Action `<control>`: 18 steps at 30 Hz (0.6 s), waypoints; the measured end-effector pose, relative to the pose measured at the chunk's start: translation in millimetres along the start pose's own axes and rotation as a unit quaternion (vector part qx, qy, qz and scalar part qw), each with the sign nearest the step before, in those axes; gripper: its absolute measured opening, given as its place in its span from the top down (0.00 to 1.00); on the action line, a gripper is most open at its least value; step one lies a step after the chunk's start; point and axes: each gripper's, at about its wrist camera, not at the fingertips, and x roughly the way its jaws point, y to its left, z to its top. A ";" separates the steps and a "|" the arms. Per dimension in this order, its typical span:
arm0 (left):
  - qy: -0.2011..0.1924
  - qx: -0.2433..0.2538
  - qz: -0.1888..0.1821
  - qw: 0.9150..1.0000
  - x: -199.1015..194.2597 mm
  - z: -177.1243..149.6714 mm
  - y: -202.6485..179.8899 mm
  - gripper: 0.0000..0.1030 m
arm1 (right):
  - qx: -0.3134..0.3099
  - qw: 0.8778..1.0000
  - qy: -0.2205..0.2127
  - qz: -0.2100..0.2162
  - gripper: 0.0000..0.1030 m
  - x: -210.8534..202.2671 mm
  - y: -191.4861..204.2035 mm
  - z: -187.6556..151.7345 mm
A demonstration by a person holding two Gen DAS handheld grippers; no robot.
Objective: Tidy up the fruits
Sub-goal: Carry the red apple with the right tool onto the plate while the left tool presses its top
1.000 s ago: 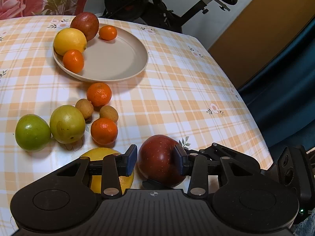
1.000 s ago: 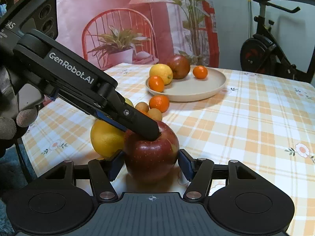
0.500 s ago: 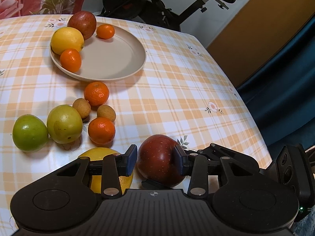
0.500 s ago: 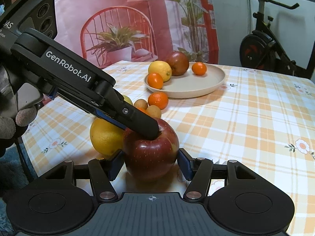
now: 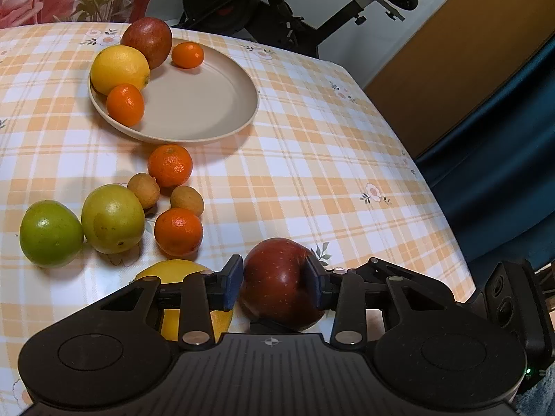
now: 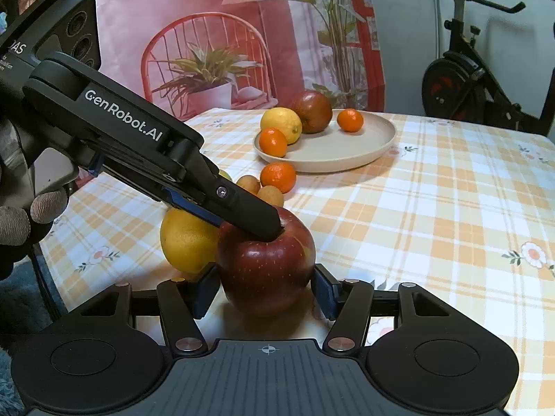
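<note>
A dark red apple (image 5: 277, 282) (image 6: 265, 267) sits at the near edge of the checked table. My left gripper (image 5: 274, 286) is shut on it, pads on both sides; its top finger (image 6: 242, 213) rests on the apple's top in the right wrist view. My right gripper (image 6: 265, 293) has its jaws around the same apple, pads close to its sides. A beige plate (image 5: 208, 111) (image 6: 347, 152) holds a lemon (image 5: 119, 69), a reddish apple (image 5: 147, 41) and two mandarins. A large yellow fruit (image 5: 187, 294) (image 6: 187, 242) lies left of the held apple.
Loose on the cloth are two mandarins (image 5: 170, 164) (image 5: 178, 230), two small brown fruits (image 5: 144, 190), a yellow-green fruit (image 5: 112, 218) and a green one (image 5: 50, 232). An exercise bike (image 5: 263, 3) stands behind the table. The table edge (image 5: 451, 242) curves off at right.
The left wrist view shifts slightly, with the plate and loose fruit drifting a little in frame. Both grippers and the dark red apple stay where they were.
</note>
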 end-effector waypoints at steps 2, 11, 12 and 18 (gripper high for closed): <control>-0.004 -0.002 -0.002 1.000 -0.1 1.5 -0.1 0.61 | -0.004 1.000 -0.002 -0.004 0.48 -0.1 0.4 1.5; -0.052 0.018 0.003 0.998 -13.3 27.8 -17.0 0.61 | -0.015 0.999 -0.035 -0.010 0.48 -5.2 -14.4 31.6; -0.059 0.019 0.003 0.998 -15.5 33.1 -18.7 0.61 | -0.019 0.999 -0.039 -0.010 0.48 -5.2 -16.5 37.9; -0.092 0.028 0.015 0.995 -24.8 69.8 -23.0 0.61 | -0.035 0.998 -0.055 -0.005 0.48 2.6 -31.9 78.5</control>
